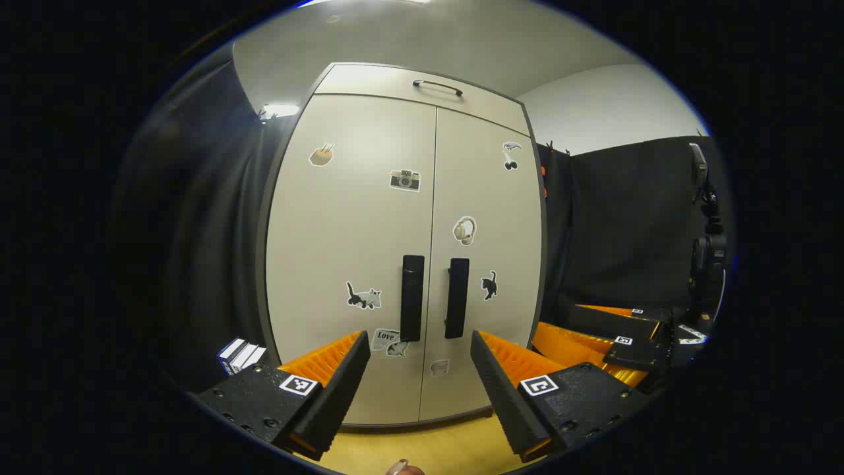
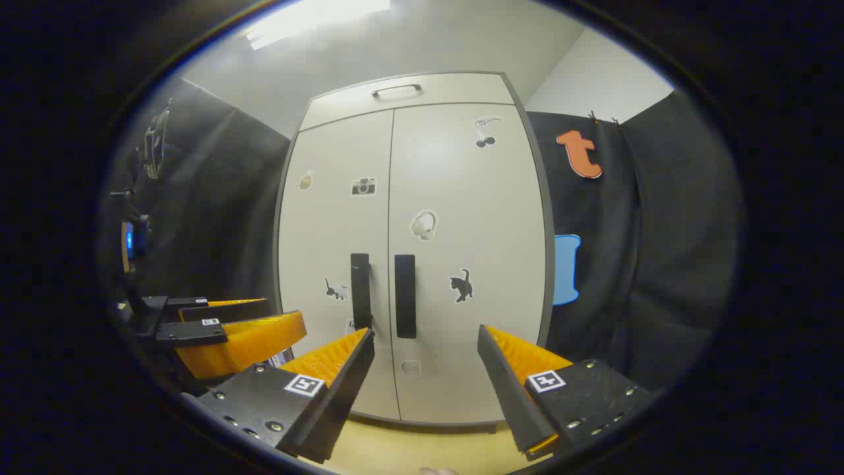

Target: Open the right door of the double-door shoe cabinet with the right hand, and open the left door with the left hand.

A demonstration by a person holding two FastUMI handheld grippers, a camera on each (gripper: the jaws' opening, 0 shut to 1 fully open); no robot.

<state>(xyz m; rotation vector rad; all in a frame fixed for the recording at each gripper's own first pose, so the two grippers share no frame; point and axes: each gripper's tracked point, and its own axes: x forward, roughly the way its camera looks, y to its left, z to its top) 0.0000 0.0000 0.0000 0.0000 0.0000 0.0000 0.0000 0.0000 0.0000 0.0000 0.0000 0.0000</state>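
The pale double-door shoe cabinet (image 1: 356, 218) stands straight ahead with both doors shut. Two dark vertical handles sit side by side at the middle seam: the left door's handle (image 1: 413, 297) and the right door's handle (image 1: 456, 298). My left gripper (image 1: 419, 341) is open, a short way off the doors and roughly level with the lower ends of the handles. In the right gripper view the same cabinet (image 2: 461, 218) shows its left handle (image 2: 360, 290) and right handle (image 2: 405, 295). My right gripper (image 2: 426, 335) is open, with empty jaws. Each view shows the other gripper off to the side (image 1: 620, 336) (image 2: 224, 333).
Above the doors is a flap with a thin handle (image 1: 438, 87). A small box (image 1: 241, 355) stands on the floor by the cabinet's left corner. Black cloth walls flank the cabinet. Camera gear on a stand (image 1: 709, 251) is at the right. Wooden floor (image 1: 428, 448) lies below.
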